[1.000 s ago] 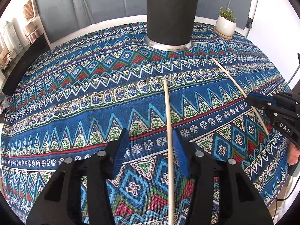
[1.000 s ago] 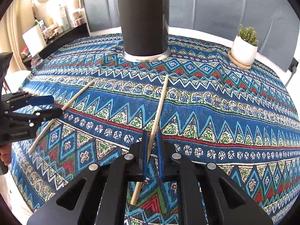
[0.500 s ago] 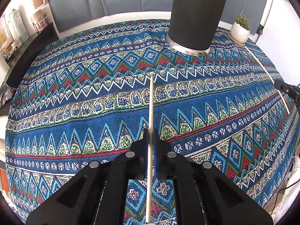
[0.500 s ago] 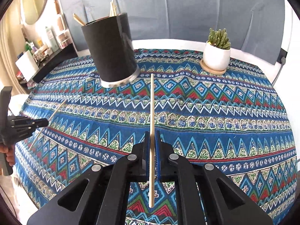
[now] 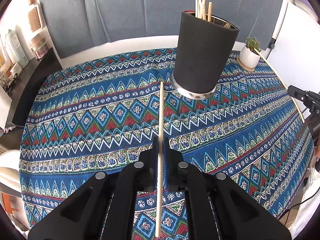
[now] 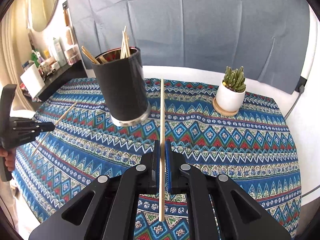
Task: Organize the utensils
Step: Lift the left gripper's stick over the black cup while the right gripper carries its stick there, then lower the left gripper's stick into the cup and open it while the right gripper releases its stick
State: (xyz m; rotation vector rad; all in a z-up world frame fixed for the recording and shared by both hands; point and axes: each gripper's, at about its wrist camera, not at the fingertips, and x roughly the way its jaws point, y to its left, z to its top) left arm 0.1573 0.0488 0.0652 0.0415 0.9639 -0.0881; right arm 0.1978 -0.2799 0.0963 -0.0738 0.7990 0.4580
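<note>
Wooden chopstick (image 5: pixel 160 120) pinched in closed left gripper (image 5: pixel 160 150), mid-frame; another chopstick (image 6: pixel 162 120) clamped by right gripper (image 6: pixel 162 150) likewise. Black holder (image 6: pixel 122 86) upper left (several sticks inside, count unclear).
</note>
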